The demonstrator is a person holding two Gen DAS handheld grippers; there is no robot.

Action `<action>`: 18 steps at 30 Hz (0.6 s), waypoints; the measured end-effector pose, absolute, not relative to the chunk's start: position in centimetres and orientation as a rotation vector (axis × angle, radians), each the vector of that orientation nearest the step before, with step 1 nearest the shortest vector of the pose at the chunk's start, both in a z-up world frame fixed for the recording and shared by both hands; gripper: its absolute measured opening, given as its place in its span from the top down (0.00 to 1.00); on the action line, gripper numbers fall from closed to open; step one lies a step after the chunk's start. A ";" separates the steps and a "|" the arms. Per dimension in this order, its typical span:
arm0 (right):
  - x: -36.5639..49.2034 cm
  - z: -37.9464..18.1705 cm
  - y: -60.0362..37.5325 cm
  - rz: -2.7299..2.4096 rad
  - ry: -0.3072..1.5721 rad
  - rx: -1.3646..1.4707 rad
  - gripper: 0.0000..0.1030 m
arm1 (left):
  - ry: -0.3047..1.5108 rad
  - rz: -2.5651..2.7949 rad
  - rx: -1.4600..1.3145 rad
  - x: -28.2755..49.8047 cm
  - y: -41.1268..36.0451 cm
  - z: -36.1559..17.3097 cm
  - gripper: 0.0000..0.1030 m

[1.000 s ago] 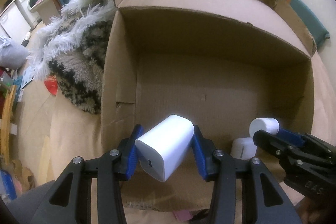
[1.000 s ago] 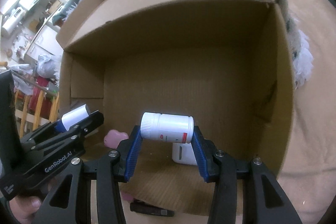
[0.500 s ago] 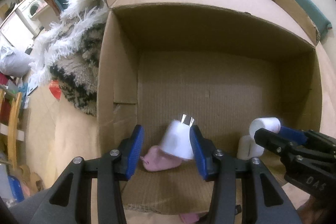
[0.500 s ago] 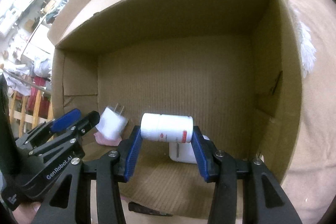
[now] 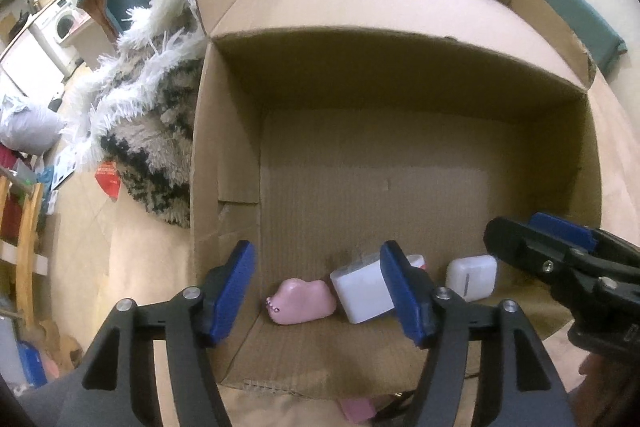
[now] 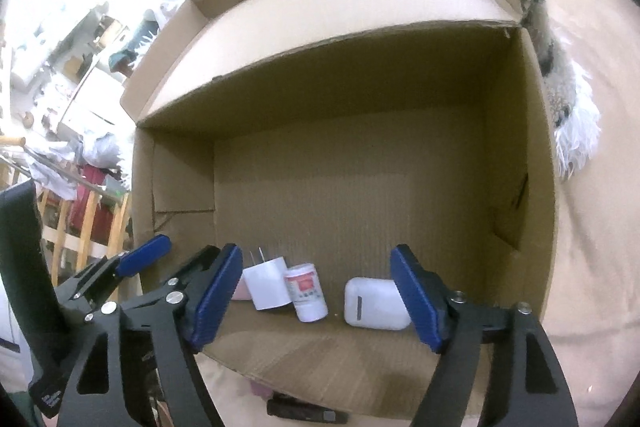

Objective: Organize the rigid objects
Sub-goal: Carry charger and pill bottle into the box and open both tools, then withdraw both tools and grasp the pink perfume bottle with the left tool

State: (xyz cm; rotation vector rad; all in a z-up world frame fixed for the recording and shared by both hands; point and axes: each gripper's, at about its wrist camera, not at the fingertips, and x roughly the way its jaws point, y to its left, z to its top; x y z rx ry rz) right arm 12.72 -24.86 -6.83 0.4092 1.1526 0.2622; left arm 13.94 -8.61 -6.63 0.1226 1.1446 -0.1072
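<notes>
An open cardboard box (image 5: 400,79) (image 6: 360,155) lies below both grippers. Along the near edge of its floor sit a pink lumpy object (image 5: 302,301), a white plug charger (image 5: 362,291) (image 6: 266,283), a small white bottle with a red label (image 6: 306,291) and a white earbud case (image 5: 470,277) (image 6: 374,303). My left gripper (image 5: 318,293) hovers above the pink object and the charger, jaws opening, touching neither. My right gripper (image 6: 316,297) hangs over the bottle and the case, jaws opening, nothing pressed between its pads. Each gripper shows at the edge of the other's view.
A shaggy black-and-white rug (image 5: 152,131) lies against the box's left side. A dark flat object (image 6: 306,415) and a pink scrap (image 5: 356,409) lie just outside the box's near edge. A wooden rack (image 6: 80,227) and household clutter stand off to the left.
The left gripper let go of the charger, which dropped into the box beside the pink object. The right gripper released the bottle, which now stands on the box floor. Both jaws have widened.
</notes>
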 end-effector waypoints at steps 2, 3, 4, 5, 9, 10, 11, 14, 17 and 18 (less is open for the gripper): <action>12.7 -6.7 -25.0 0.258 1.150 0.416 0.11 | 1.140 -0.103 0.121 13.9 -8.6 -6.4 0.39; 12.7 -6.7 -25.0 0.259 1.146 0.420 0.09 | 1.140 -0.101 0.116 13.9 -8.5 -6.3 0.39; 12.8 -6.6 -25.1 0.262 1.142 0.423 0.06 | 1.141 -0.100 0.110 14.0 -8.3 -6.2 0.39; 12.9 -6.4 -25.0 0.264 1.138 0.424 0.04 | 1.141 -0.101 0.100 14.0 -8.2 -6.1 0.39; 12.5 -5.5 -25.6 0.271 1.115 0.445 0.04 | 1.126 -0.113 0.064 13.7 -7.5 -4.9 0.39; 12.4 -5.5 -25.6 0.272 1.107 0.453 0.04 | 1.122 -0.108 0.064 13.7 -7.1 -4.7 0.39; 12.2 -5.2 -25.7 0.272 1.099 0.460 0.04 | 1.119 -0.101 0.061 13.4 -7.1 -4.3 0.39; 11.5 -4.6 -26.3 0.268 1.081 0.480 0.04 | 1.125 -0.100 0.035 13.0 -6.5 -3.4 0.39; 10.5 -4.2 -26.8 0.261 1.071 0.497 0.04 | 1.123 -0.098 0.010 12.2 -6.0 -2.4 0.39; 10.1 -4.0 -27.0 0.260 1.069 0.501 0.04 | 1.119 -0.094 0.008 11.9 -5.9 -2.1 0.39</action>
